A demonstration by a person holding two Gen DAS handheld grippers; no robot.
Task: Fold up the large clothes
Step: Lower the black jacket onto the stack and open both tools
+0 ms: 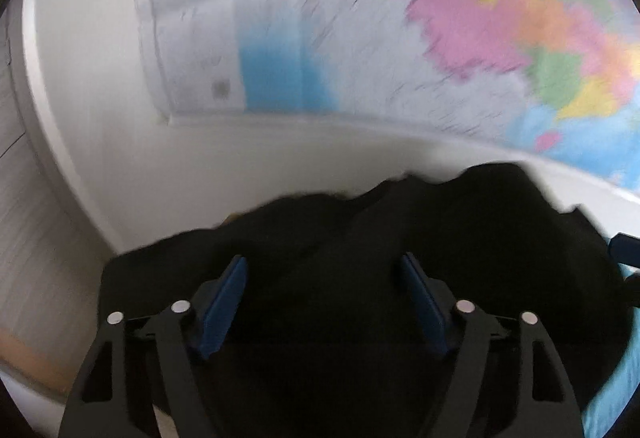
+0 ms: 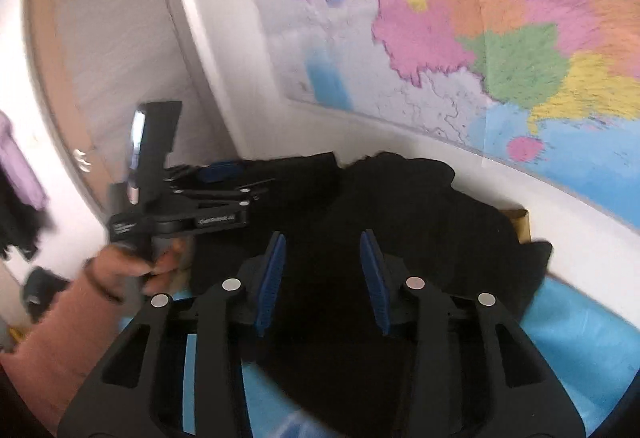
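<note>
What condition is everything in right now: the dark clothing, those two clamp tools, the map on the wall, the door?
Black garment: crumpled in a heap on the blue sheet, not folded.
Left gripper: jaws apart, cloth beneath, nothing pinched.
Right gripper: jaws apart, nothing pinched that I can see.
Wall map: hanging flat, blurred.
Door: seems shut, though blur makes it uncertain.

A large black garment (image 2: 400,222) lies crumpled in a loose, uneven heap on a light blue surface (image 2: 580,338), its rumpled far edge bunched up close against the white wall below a coloured map
</note>
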